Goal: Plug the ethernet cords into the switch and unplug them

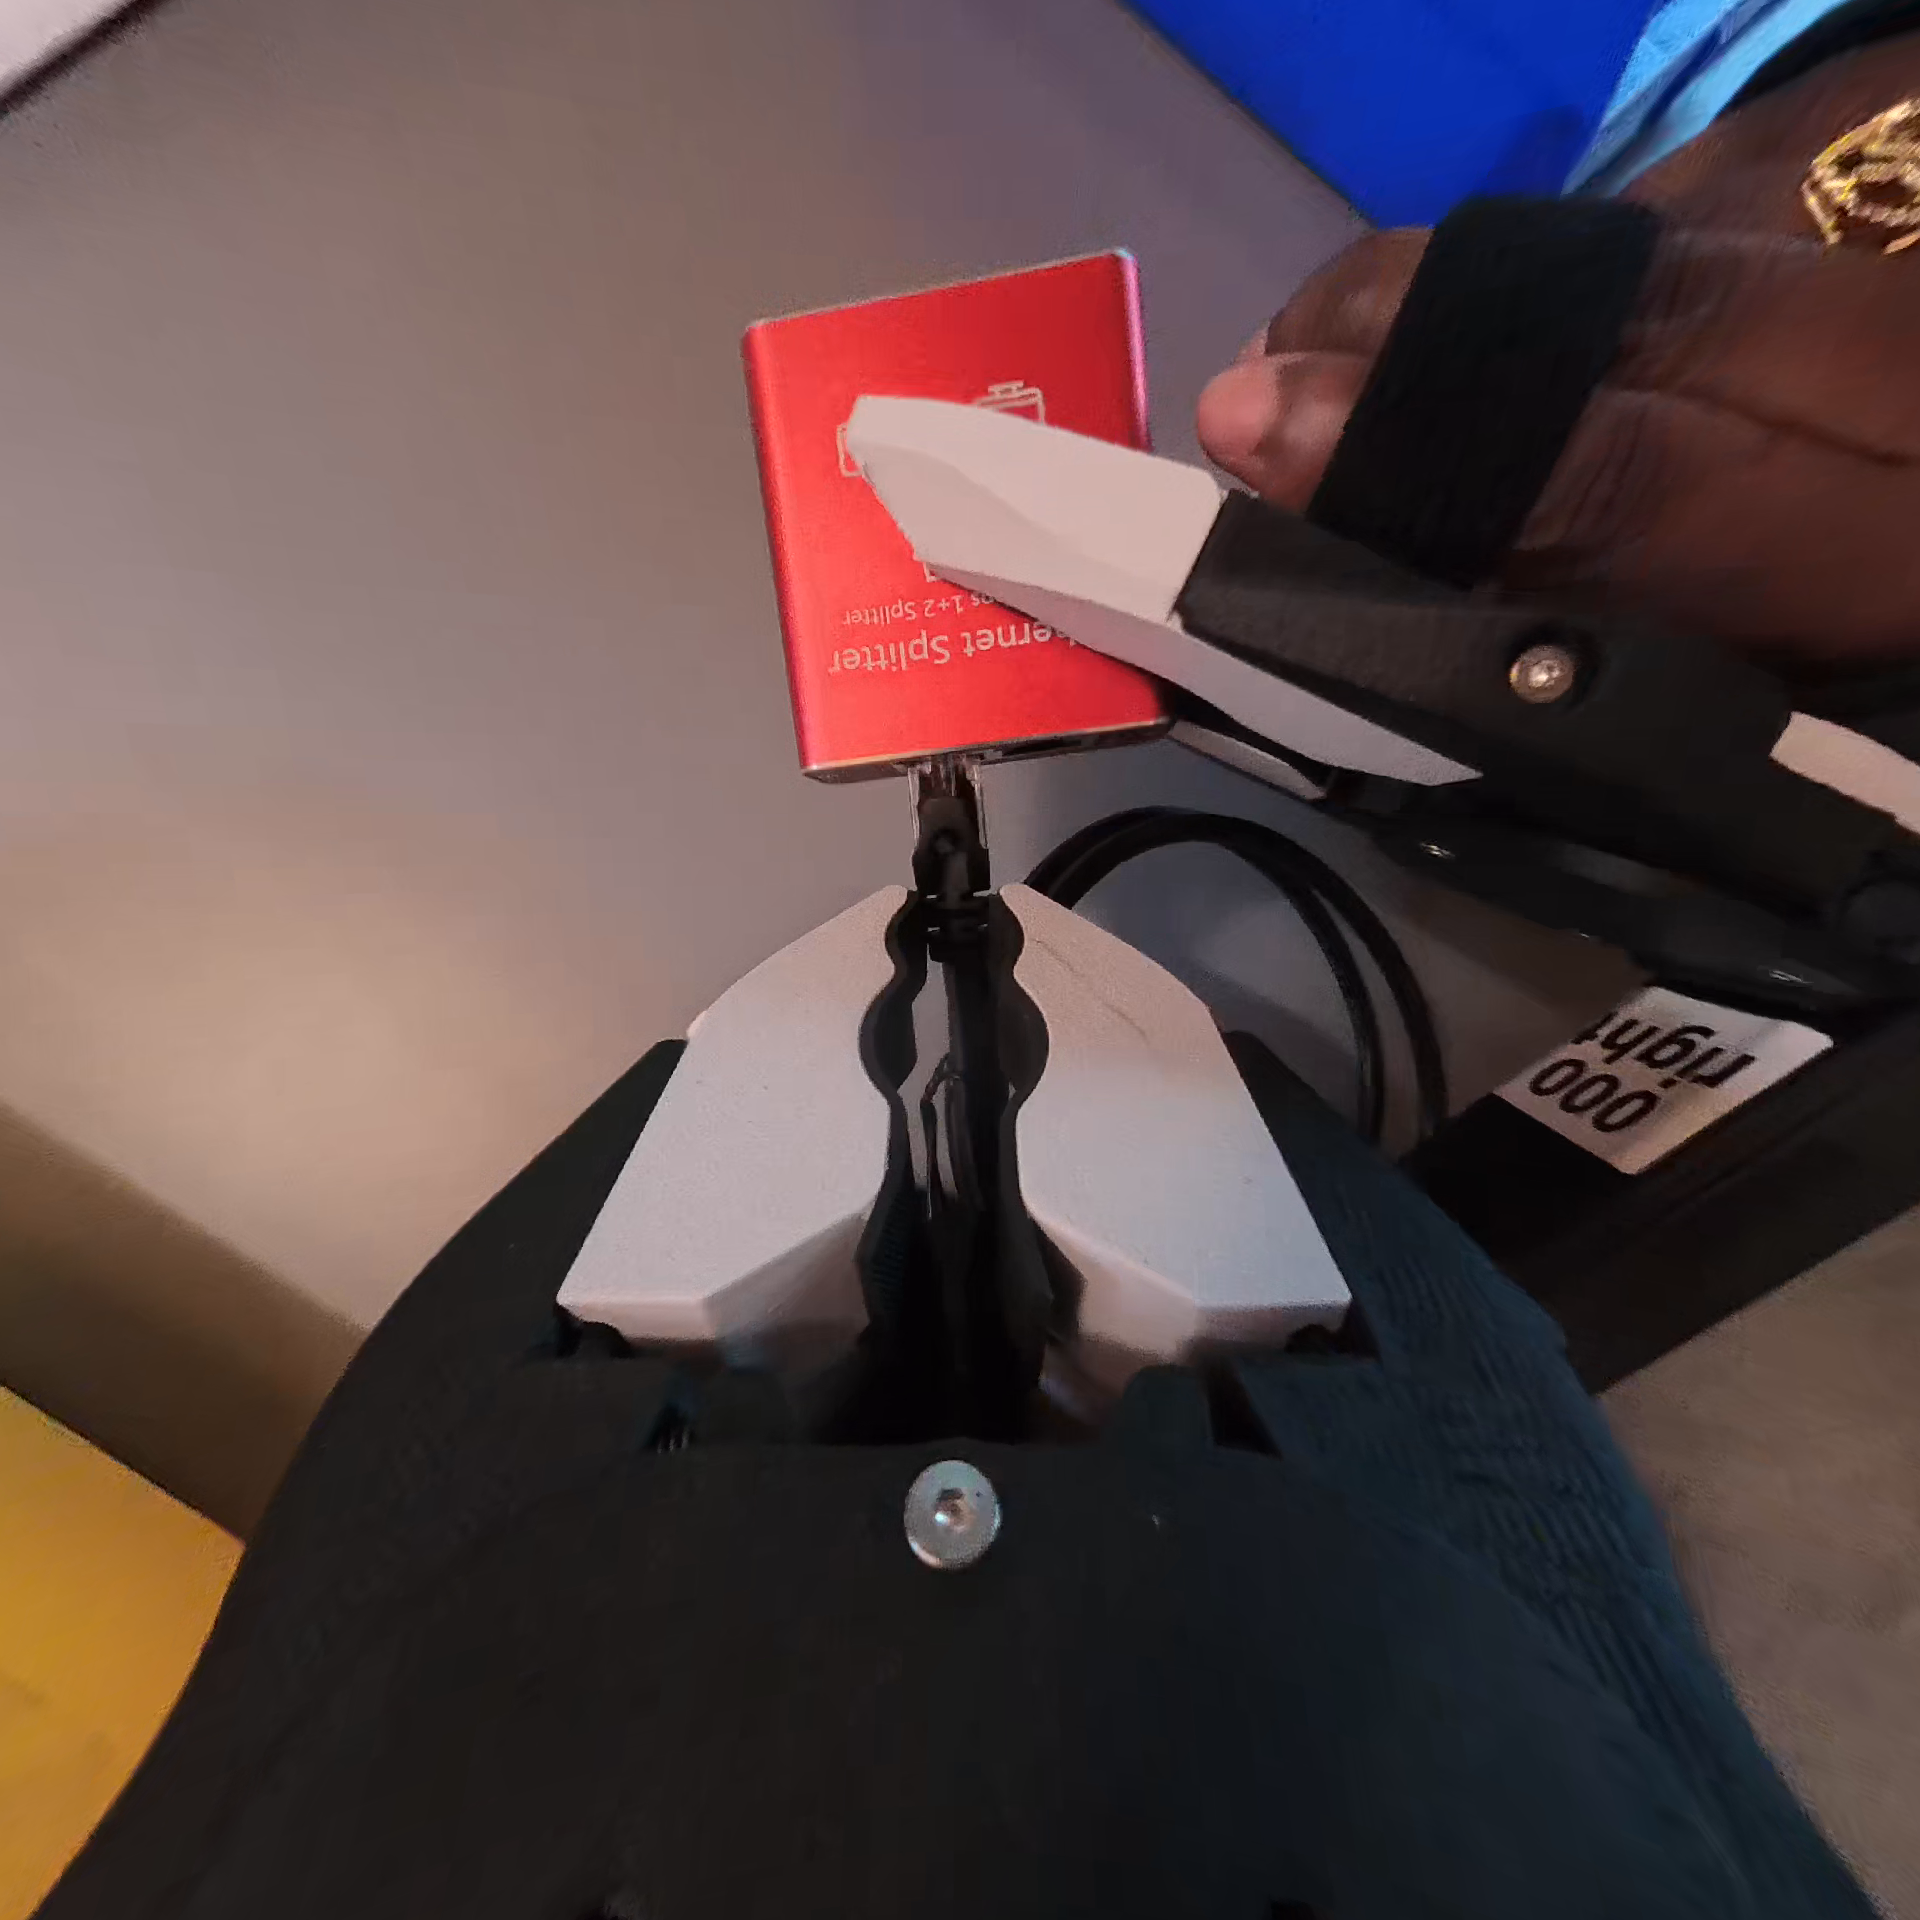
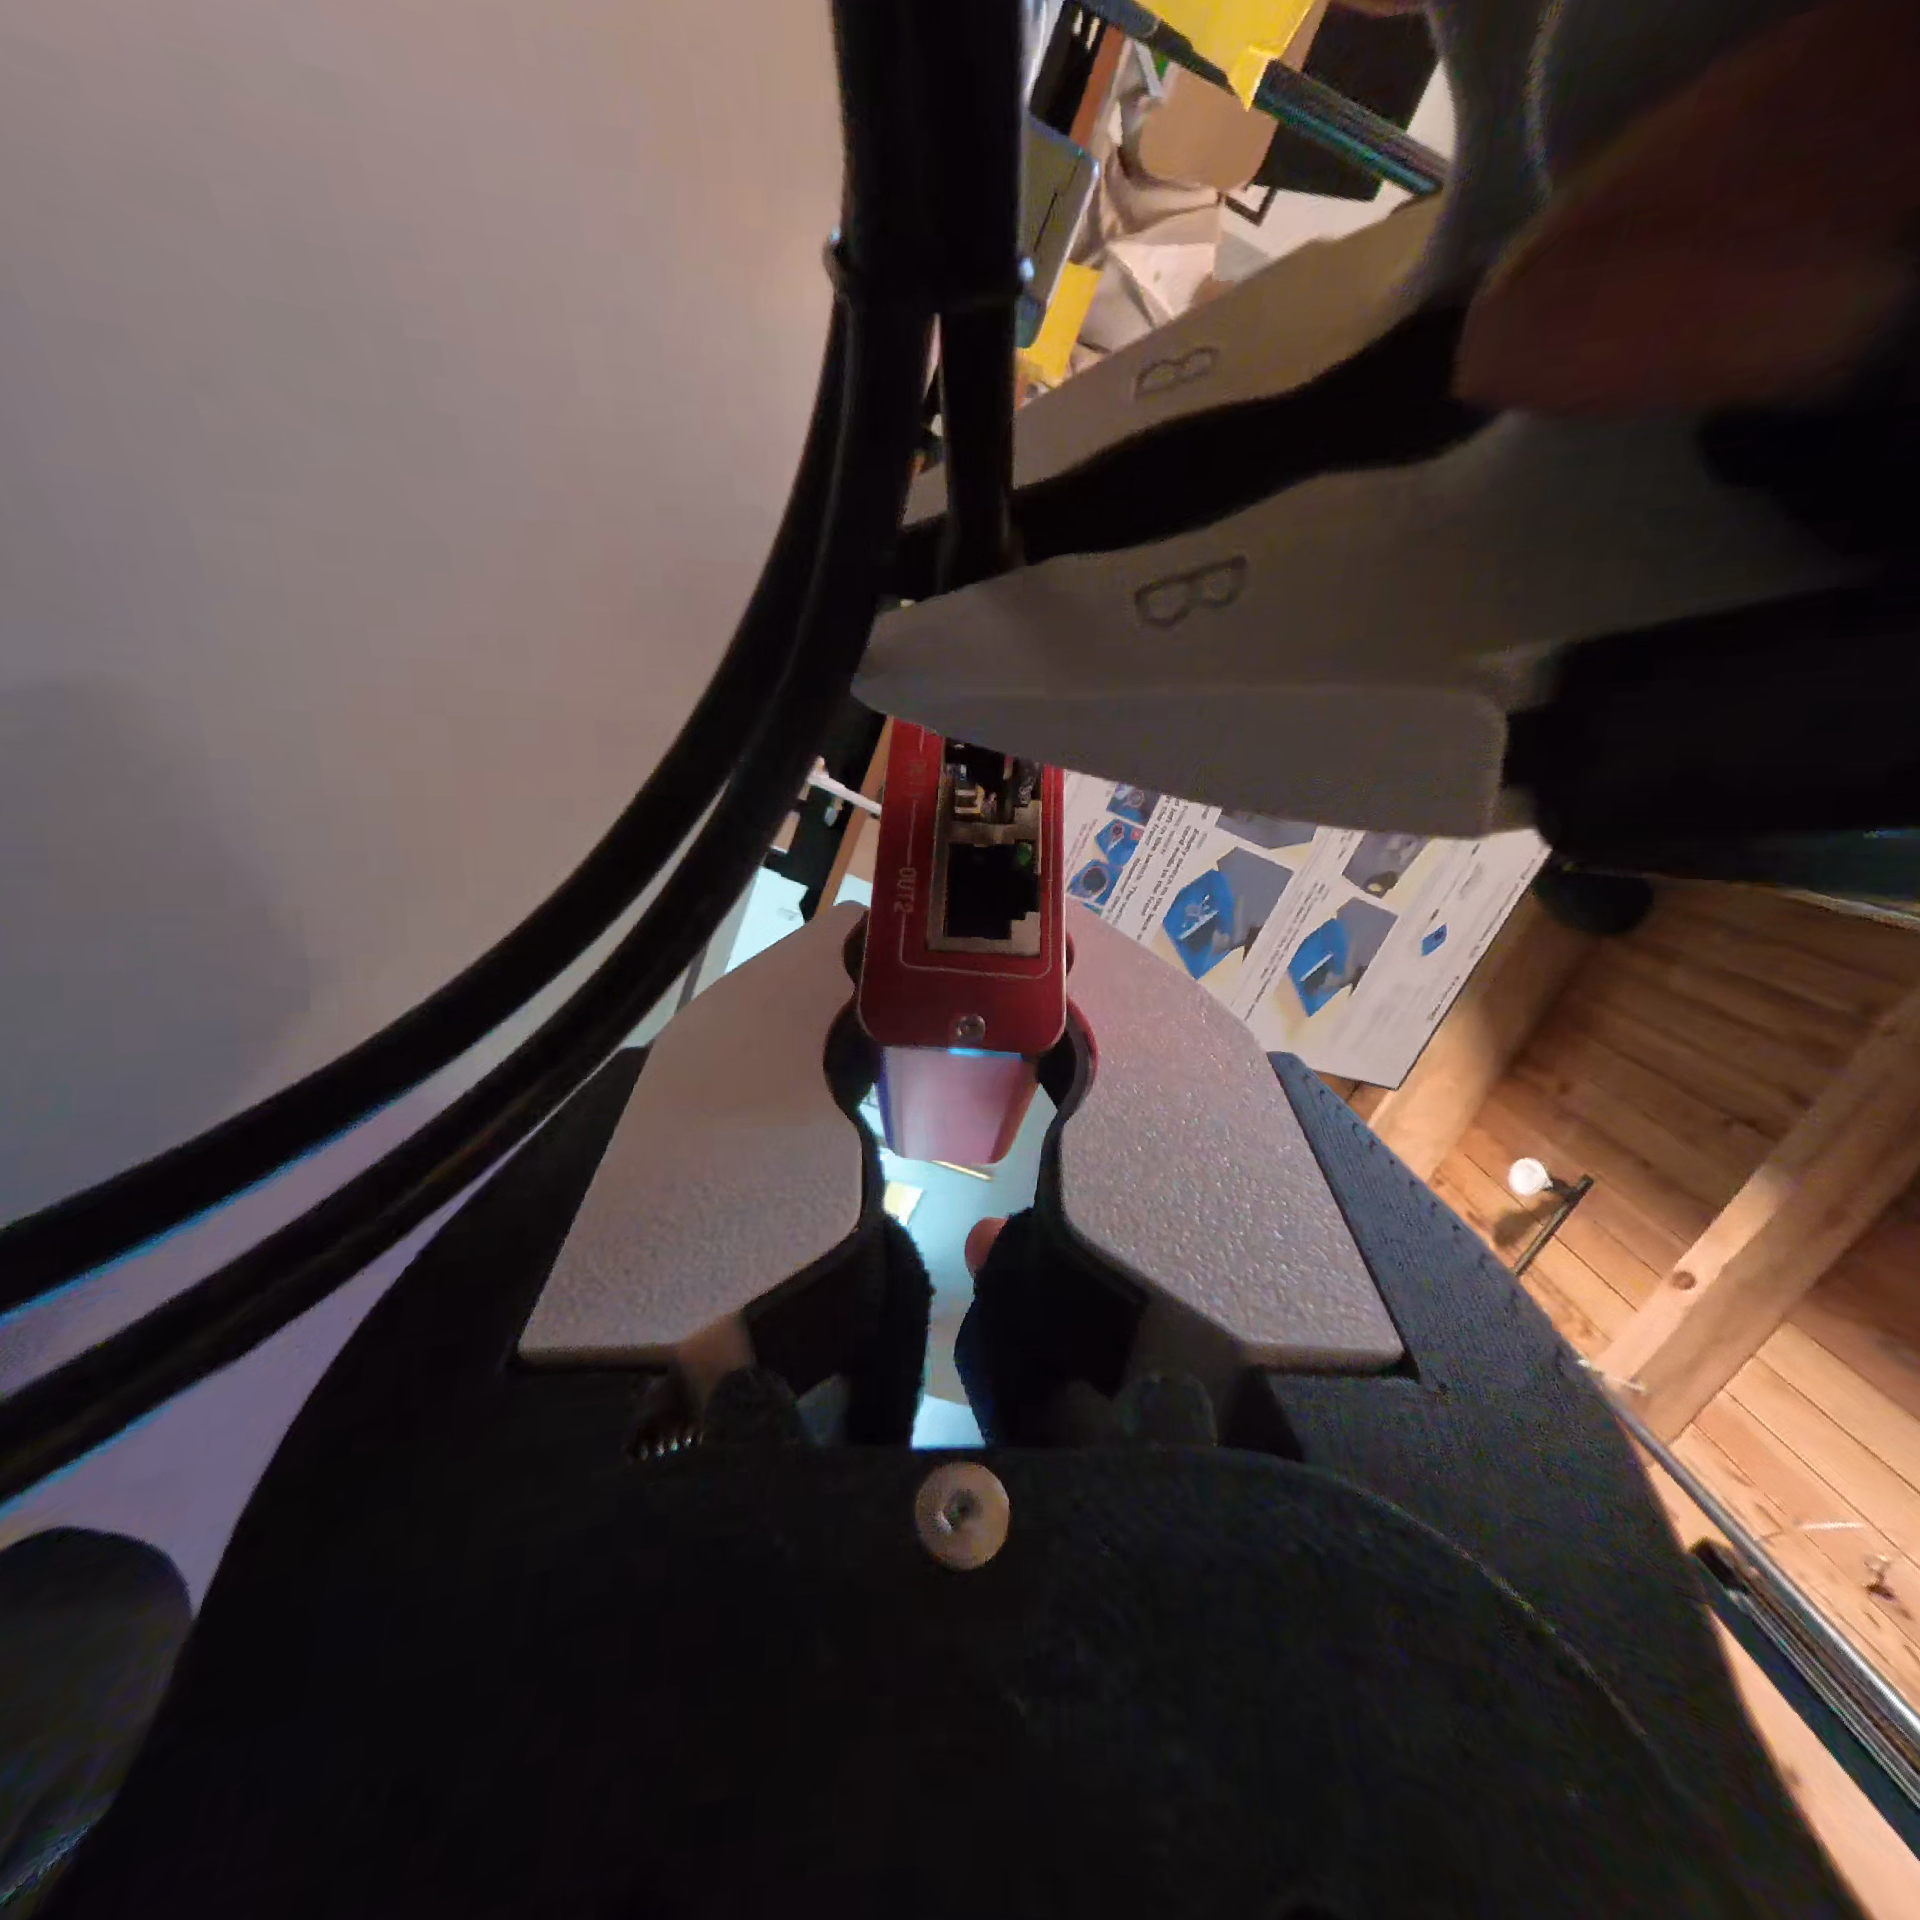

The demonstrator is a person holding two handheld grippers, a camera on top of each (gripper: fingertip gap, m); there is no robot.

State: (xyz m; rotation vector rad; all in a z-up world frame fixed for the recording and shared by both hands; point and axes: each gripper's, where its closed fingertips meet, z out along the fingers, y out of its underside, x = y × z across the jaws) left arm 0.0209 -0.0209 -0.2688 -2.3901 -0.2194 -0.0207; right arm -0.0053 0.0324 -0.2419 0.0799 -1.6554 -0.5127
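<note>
The red switch [image 1: 883,520] is held up above the grey table. My left gripper [image 1: 951,904] is shut on a black ethernet cord [image 1: 961,1039] just behind its clear plug [image 1: 943,795], which sits in a port on the switch's near edge. My right gripper [image 1: 966,520] comes in from the right and is clamped across the switch's flat faces. In the right wrist view my right gripper [image 2: 961,935] is shut on the switch [image 2: 961,997], and an empty port [image 2: 982,904] faces the camera. The left gripper's white fingers [image 2: 1195,665] cross above it.
Black cords [image 2: 727,727] loop down the left of the right wrist view, and a coil [image 1: 1351,935] lies under the right gripper. The grey table [image 1: 416,520] spreads to the left. A yellow object [image 1: 83,1610] is at the lower left and a blue one [image 1: 1351,83] at the top right. Some 6 centimeters of space lies between my two pairs of fingers.
</note>
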